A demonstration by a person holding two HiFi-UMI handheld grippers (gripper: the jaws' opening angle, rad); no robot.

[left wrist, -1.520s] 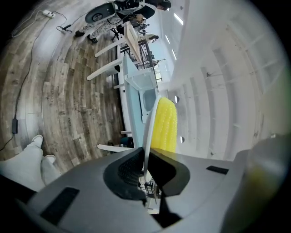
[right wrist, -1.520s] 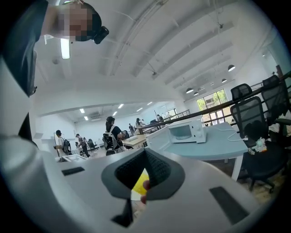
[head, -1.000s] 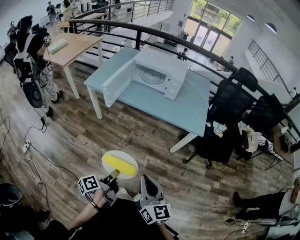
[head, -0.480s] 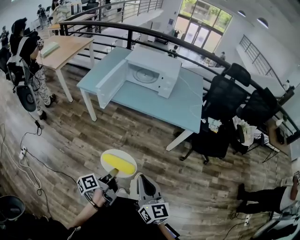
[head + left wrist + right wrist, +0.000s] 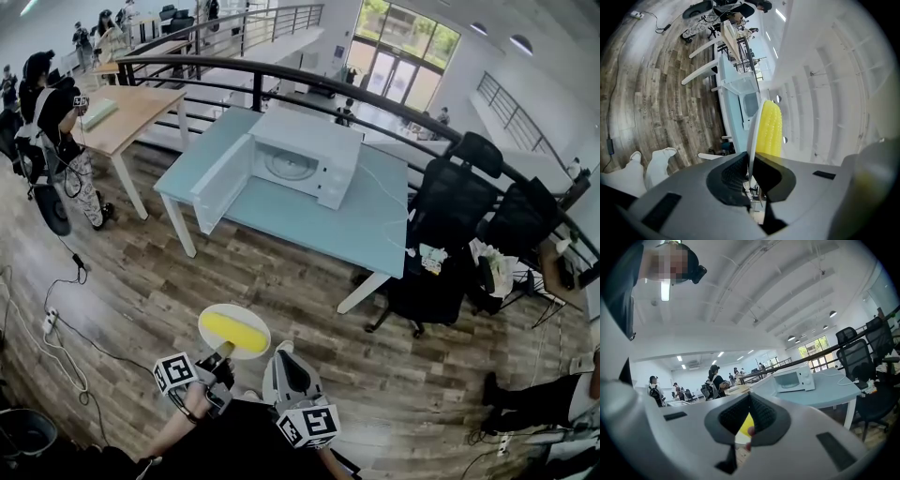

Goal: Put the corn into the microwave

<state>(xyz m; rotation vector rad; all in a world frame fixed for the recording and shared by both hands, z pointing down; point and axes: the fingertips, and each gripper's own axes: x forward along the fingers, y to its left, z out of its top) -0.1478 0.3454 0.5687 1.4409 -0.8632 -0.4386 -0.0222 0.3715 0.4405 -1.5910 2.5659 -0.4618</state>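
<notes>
A yellow corn cob [image 5: 235, 329] lies on a small white plate [image 5: 254, 349], held out over the wooden floor. My left gripper [image 5: 221, 357] is shut on the plate's near rim. In the left gripper view the plate [image 5: 753, 126] shows edge-on between the jaws of the left gripper [image 5: 751, 161], with the corn [image 5: 769, 127] on its right face. My right gripper [image 5: 281, 352] hovers just right of the plate, shut and holding nothing. The white microwave [image 5: 305, 156] stands on a light blue table [image 5: 375, 220] ahead, its door [image 5: 221, 182] swung open to the left. It also shows in the right gripper view as the microwave [image 5: 794, 377] beyond the right gripper [image 5: 750, 397].
Black office chairs [image 5: 461, 202] crowd the table's right end. A wooden table [image 5: 131, 103] and standing people [image 5: 47, 103] are at the left. Cables and a power strip [image 5: 52, 319] lie on the floor to the left. A dark railing [image 5: 403, 98] runs behind the table.
The left gripper keeps the plate and corn. Both grippers hold their places in the head view while the room shifts slightly, the microwave table drawing a little nearer.
</notes>
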